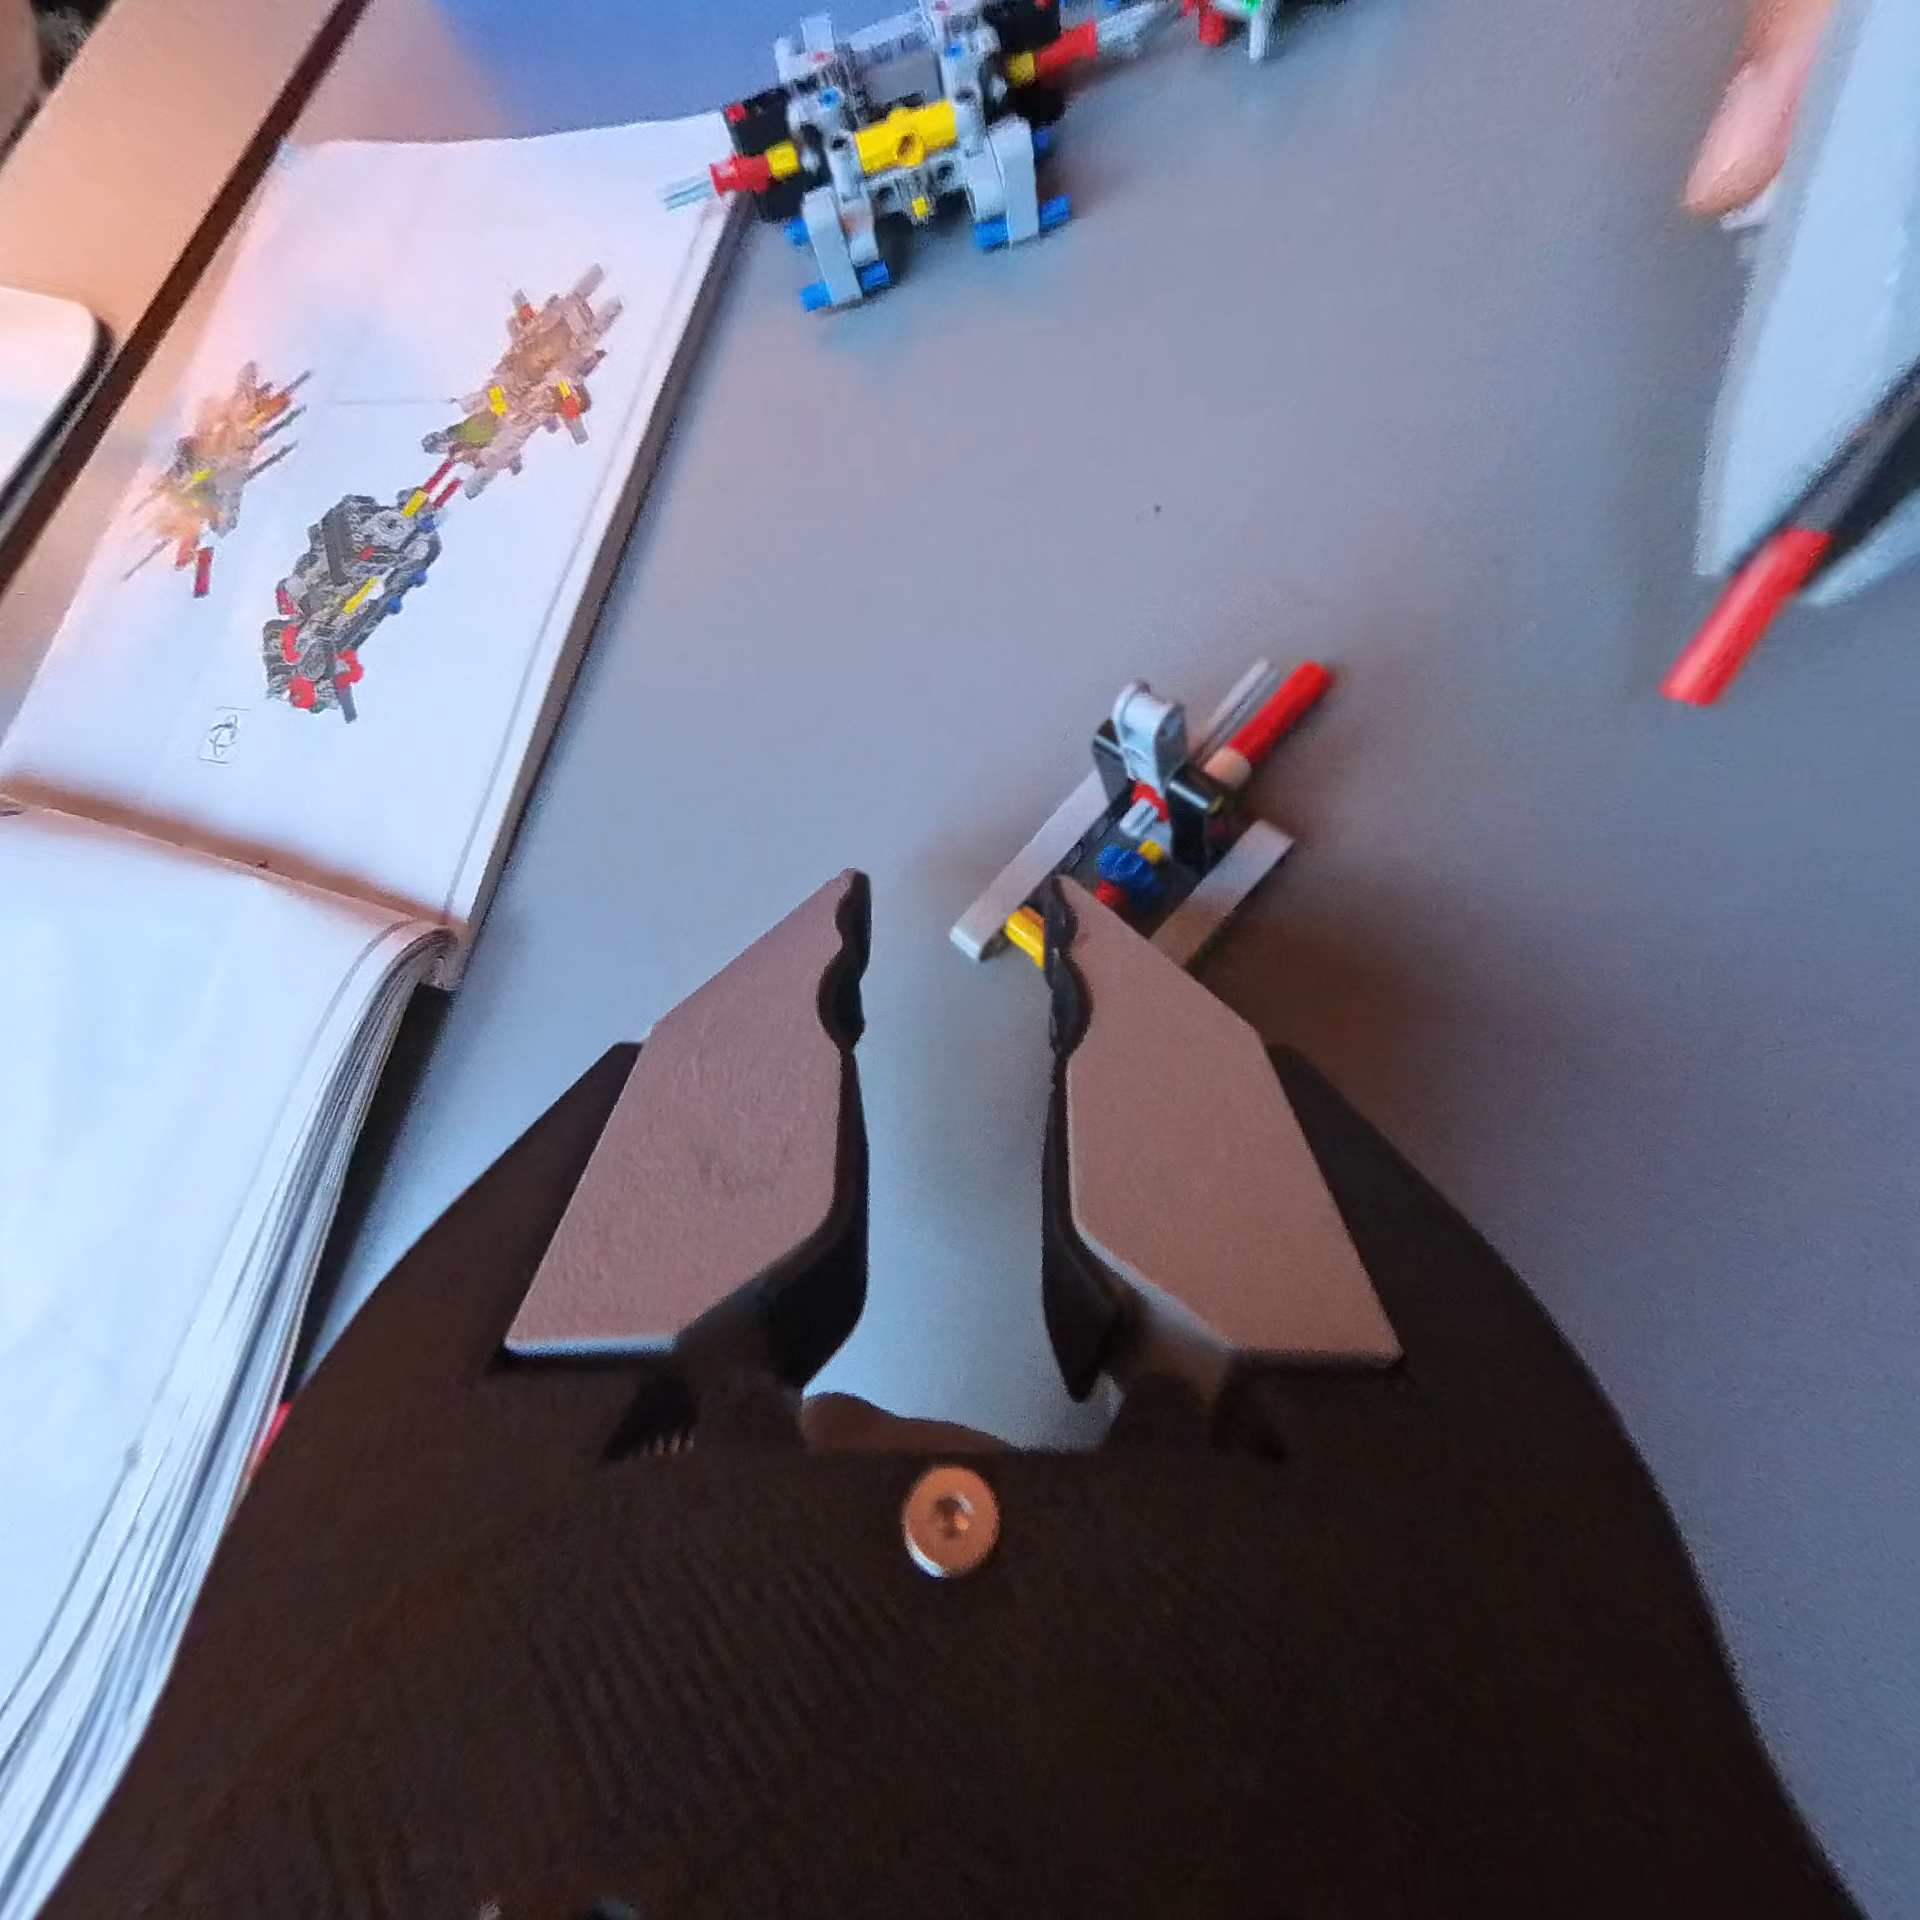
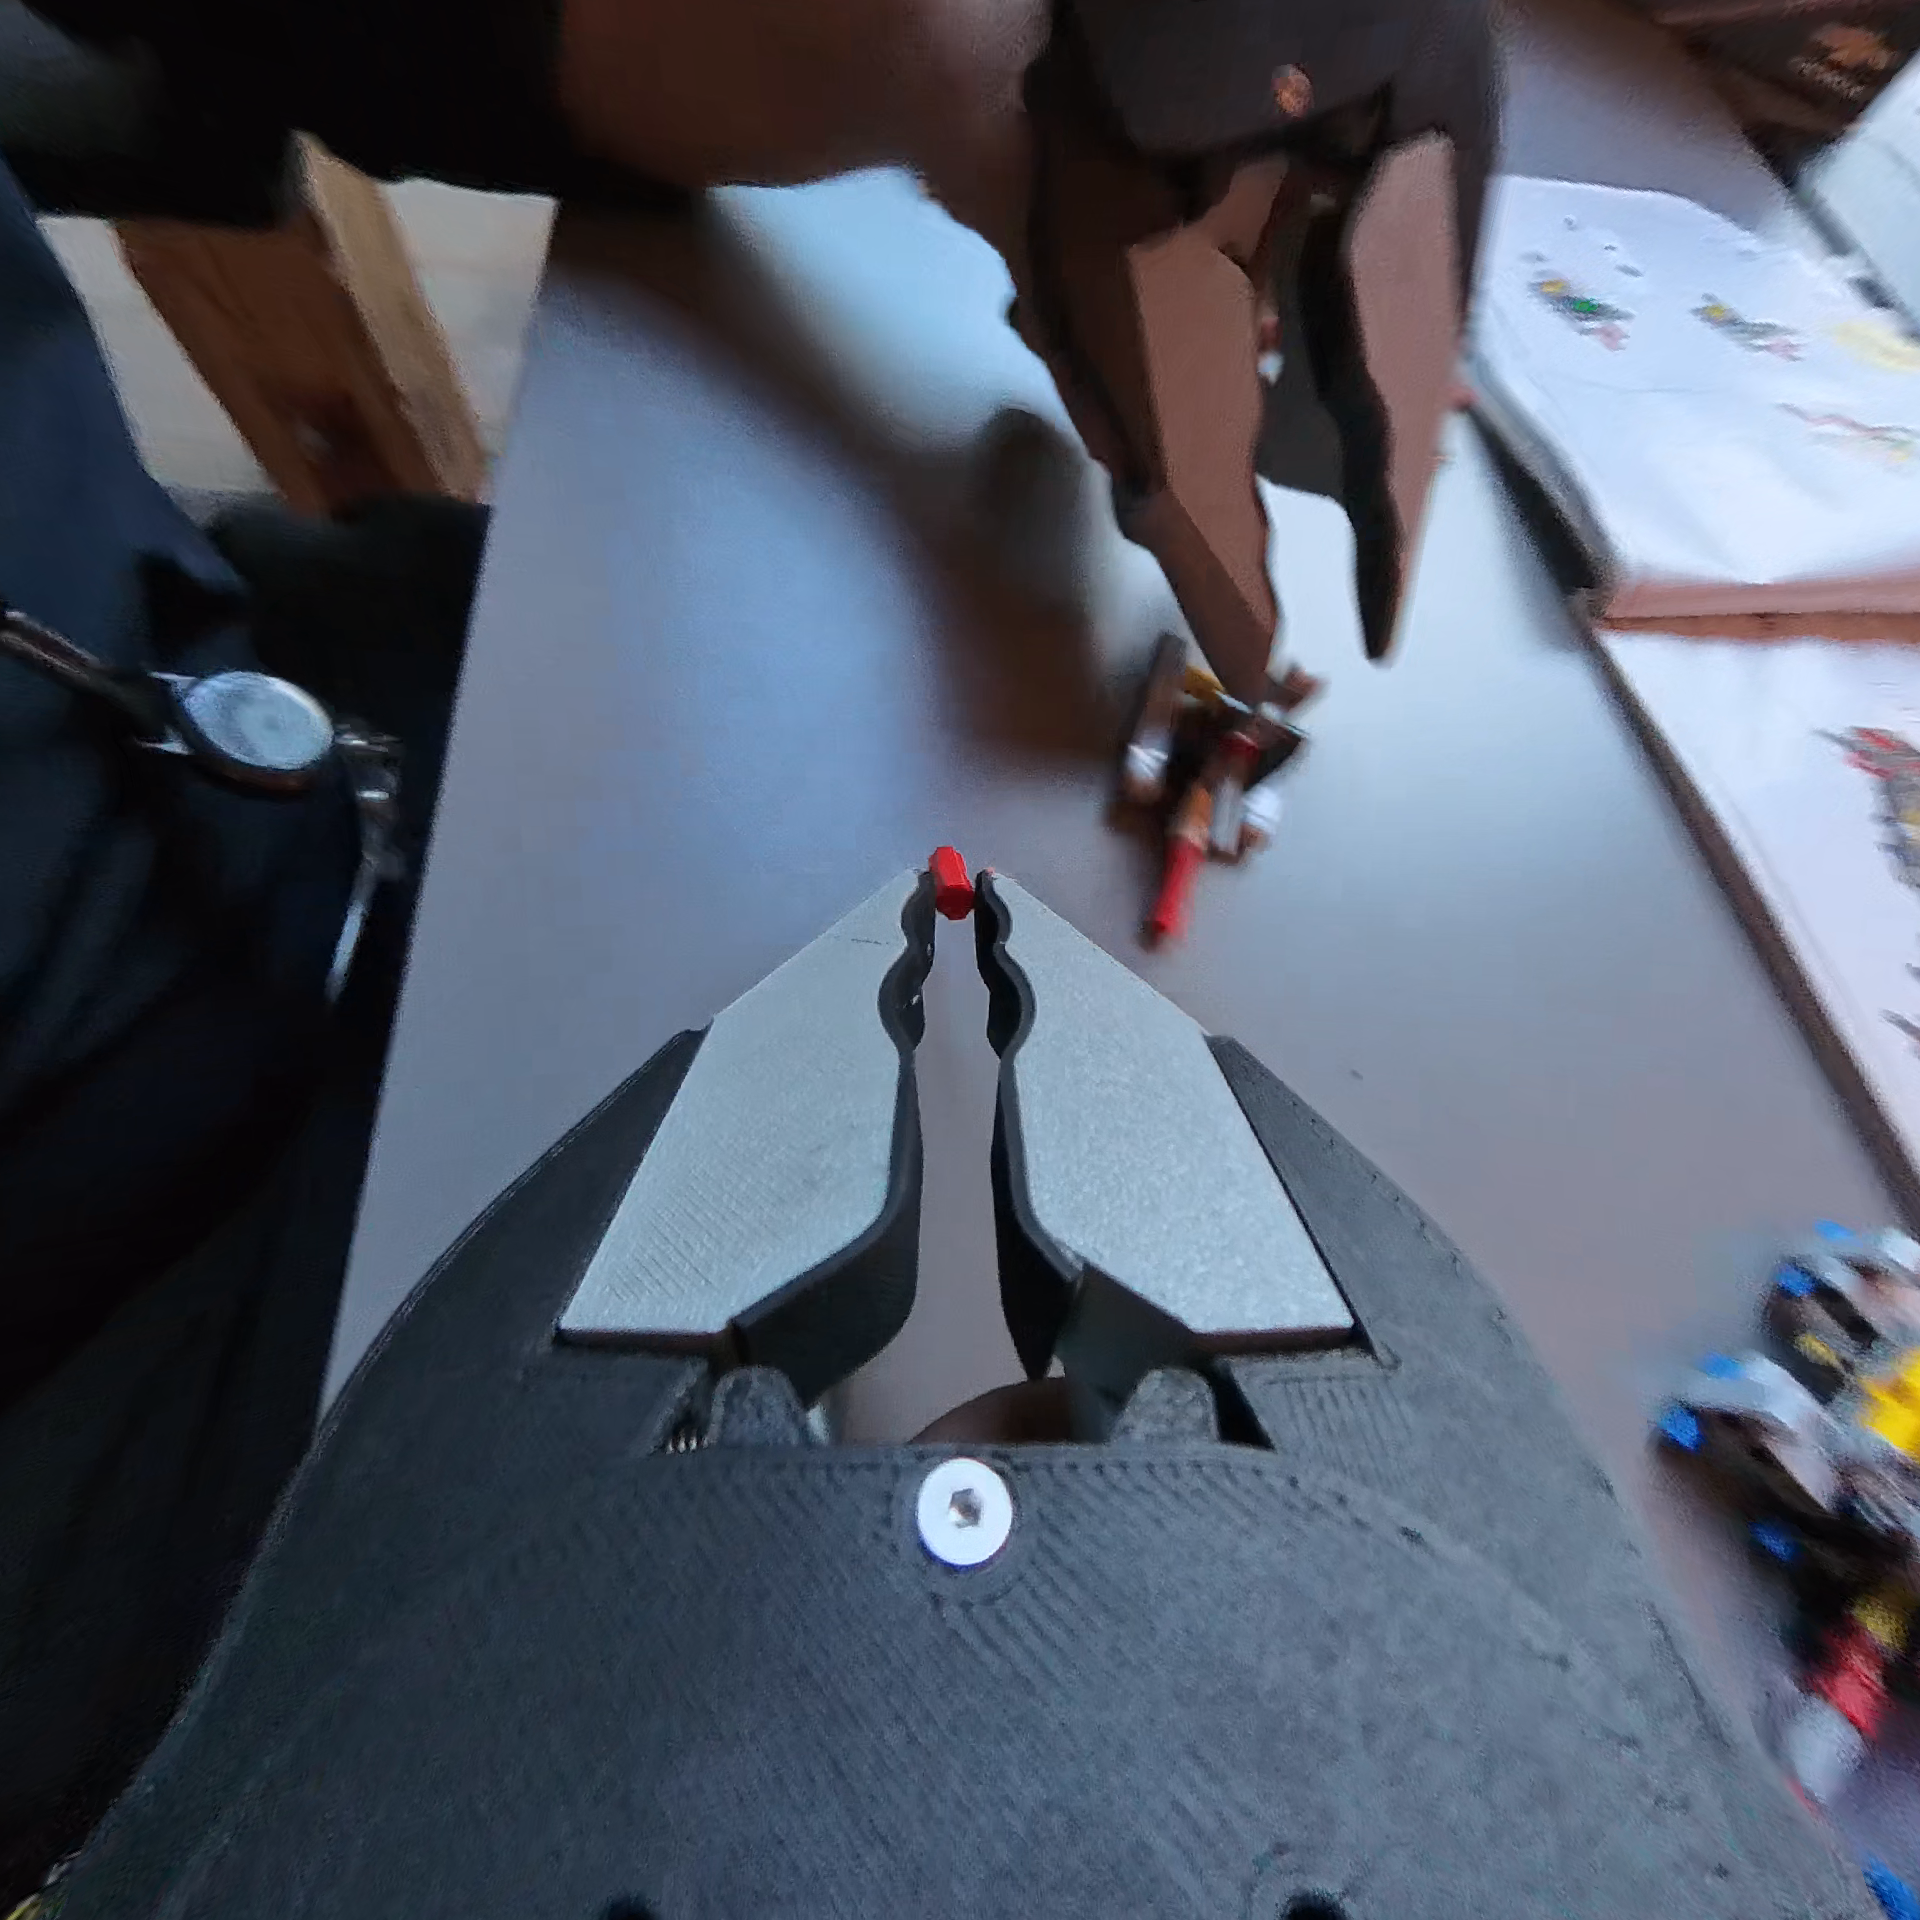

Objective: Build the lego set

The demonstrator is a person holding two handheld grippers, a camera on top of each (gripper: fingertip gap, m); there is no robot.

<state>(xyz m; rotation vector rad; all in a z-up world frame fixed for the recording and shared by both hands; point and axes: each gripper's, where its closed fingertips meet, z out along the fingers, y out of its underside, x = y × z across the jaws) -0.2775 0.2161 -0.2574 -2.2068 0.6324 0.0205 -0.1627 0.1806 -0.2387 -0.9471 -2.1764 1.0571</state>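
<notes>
- Left wrist view: the left gripper (image 1: 956,914) stands partly open with only bare table between its fingers. Its right fingertip (image 1: 1070,935) overlaps the near end of a small brick sub-assembly (image 1: 1143,831), at about 1 o'clock from the tips; whether it touches, I cannot tell.
- The right gripper (image 2: 951,894) is closed on a red axle piece (image 2: 950,896), pads pressing both sides, held above the grey table (image 2: 727,623).
- By my judgement one claw is placed to steady the sub-assembly while the other carries the red part; nothing confirms this.
- Around: an open instruction booklet (image 1: 416,468) at 10 o'clock, and a larger grey, yellow and black brick model (image 1: 914,156) at 12 o'clock.
- A wristwatch (image 2: 249,727) shows at 9 o'clock in the right wrist view, loose bricks (image 2: 1818,1403) at 4 o'clock.
- The table between the grippers is bare.
</notes>
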